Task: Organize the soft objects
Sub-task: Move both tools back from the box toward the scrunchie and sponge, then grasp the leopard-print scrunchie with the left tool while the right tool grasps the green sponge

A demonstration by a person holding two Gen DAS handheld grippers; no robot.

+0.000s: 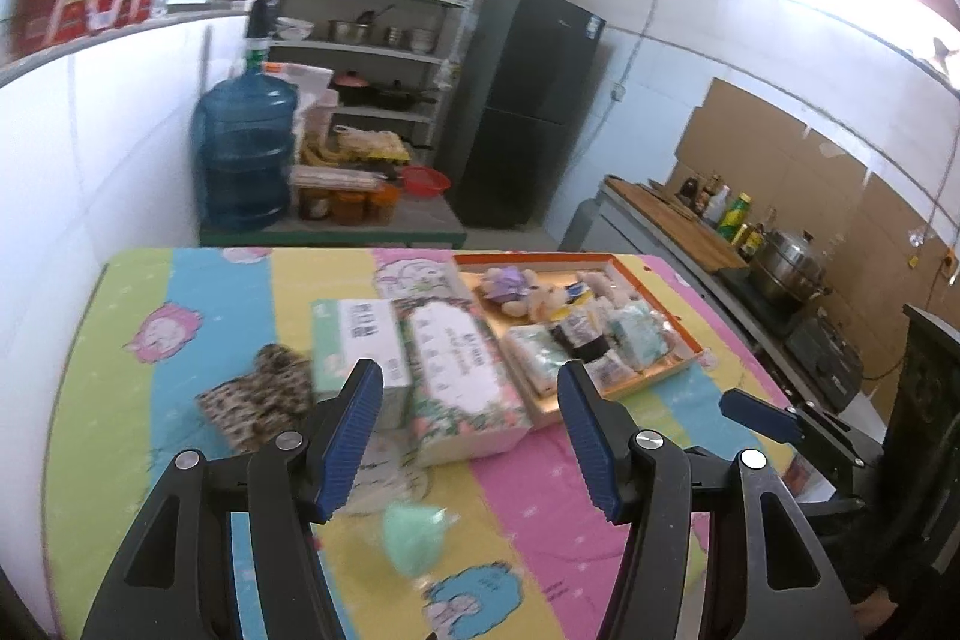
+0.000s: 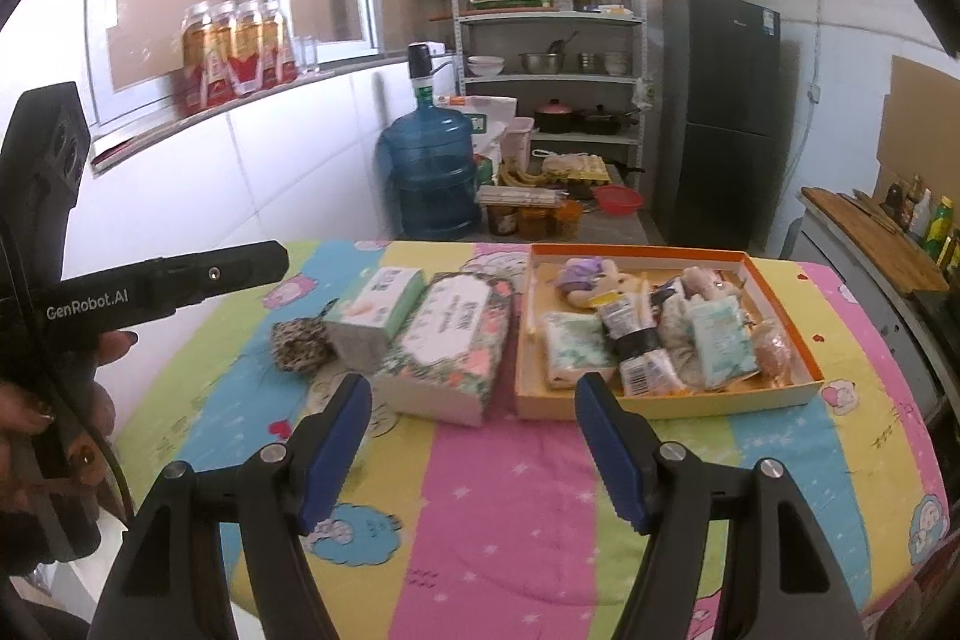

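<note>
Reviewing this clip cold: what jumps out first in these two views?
The bright striped cartoon tablecloth fills the foreground. On it, right of centre, sits an orange box crammed with soft packets and plush toys; a floral tissue box lies just left of it. Both the left gripper and right gripper are open and empty.

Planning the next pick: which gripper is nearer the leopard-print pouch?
Left. The left gripper hovers open just beside the leopard-print pouch; the right gripper sits open farther off, across the tissue boxes.
</note>
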